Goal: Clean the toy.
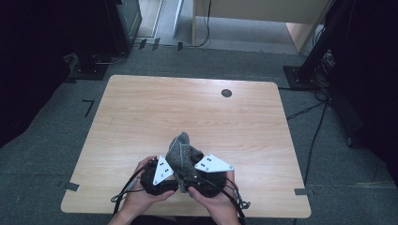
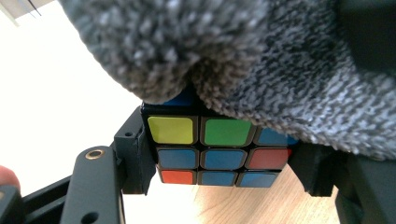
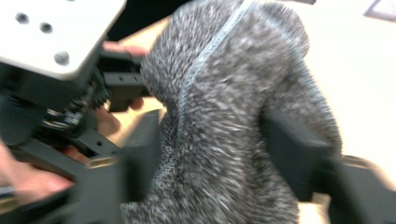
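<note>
Left gripper [image 2: 219, 186]: jaws pinching puzzle cube [image 2: 219, 149], under the grey sock [image 2: 261, 60].
Right gripper [image 3: 210, 163]: jaws spread around the sock, beside the cube.

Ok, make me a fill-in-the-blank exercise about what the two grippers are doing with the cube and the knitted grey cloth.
1. The left gripper is shut on a ____ with coloured stickers.
2. The grey knitted cloth drapes over the ____ of that cube.
3. In the right gripper view, the cloth sits ____ the right gripper's two black jaws.
4. The centre sticker on the cube face toward the left gripper's camera is ____.

Missing words: puzzle cube; top; between; blue
</note>
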A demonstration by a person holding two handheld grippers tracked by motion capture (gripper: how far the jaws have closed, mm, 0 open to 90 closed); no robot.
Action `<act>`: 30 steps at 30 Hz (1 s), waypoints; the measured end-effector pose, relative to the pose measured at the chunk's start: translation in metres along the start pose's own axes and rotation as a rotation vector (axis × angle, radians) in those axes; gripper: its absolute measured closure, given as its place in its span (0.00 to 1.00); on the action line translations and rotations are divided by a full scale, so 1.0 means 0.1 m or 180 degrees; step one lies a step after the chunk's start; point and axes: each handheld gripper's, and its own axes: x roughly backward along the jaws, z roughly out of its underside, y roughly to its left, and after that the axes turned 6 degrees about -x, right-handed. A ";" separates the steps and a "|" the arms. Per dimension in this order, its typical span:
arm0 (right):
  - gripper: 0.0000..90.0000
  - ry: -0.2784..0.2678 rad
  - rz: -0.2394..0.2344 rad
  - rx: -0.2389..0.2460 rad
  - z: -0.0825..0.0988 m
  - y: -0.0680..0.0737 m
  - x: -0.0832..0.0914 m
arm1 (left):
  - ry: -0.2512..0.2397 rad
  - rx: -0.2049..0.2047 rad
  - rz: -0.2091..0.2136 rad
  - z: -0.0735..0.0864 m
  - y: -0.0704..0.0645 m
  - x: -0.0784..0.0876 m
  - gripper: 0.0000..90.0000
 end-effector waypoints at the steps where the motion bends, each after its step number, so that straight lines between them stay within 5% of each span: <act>1: 0.52 0.0000 0.0000 0.0000 0.00 0.00 0.00 | 0.0000 0.0000 0.0000 0.00 0.00 0.00 0.38; 2: 0.74 -0.0092 -0.0074 0.0003 0.00 -0.02 0.05 | -0.0052 -0.0042 0.0029 -0.02 -0.04 0.00 0.38; 5: 0.84 -0.0035 -0.0074 0.0027 0.01 0.03 0.05 | -0.0039 -0.0138 0.0037 -0.05 -0.12 -0.01 0.38; 8: 0.85 -0.0035 0.0060 0.0101 -0.01 0.08 0.05 | -0.0108 -0.0214 0.0039 -0.06 -0.16 0.00 0.38; 11: 0.87 -0.0109 0.0222 -0.0018 -0.02 -0.06 0.08 | -0.0134 -0.0231 0.0003 -0.07 -0.13 0.04 0.38; 13: 0.89 -0.0067 0.0205 -0.0091 0.00 -0.13 0.11 | -0.0139 -0.0187 -0.0022 -0.06 -0.09 0.05 0.38; 16: 0.90 0.0034 0.0075 0.0031 0.03 -0.03 0.13 | -0.0148 -0.0068 -0.0056 -0.03 -0.04 0.04 0.38; 20: 0.89 0.0030 -0.0005 0.0149 0.03 0.09 0.09 | -0.0167 -0.0161 -0.0023 -0.04 -0.14 0.02 0.38; 25: 0.90 -0.0082 0.0141 -0.0017 0.01 -0.15 0.12 | -0.0196 -0.0176 0.0032 -0.06 -0.15 0.03 0.38; 28: 0.90 -0.0092 0.0256 -0.0167 0.02 -0.35 0.21 | -0.0397 -0.0026 0.0146 -0.01 -0.02 0.09 0.38; 30: 0.90 -0.0153 0.0177 -0.0339 0.03 -0.49 0.28 | -0.0562 0.0025 0.0236 0.02 0.05 0.15 0.38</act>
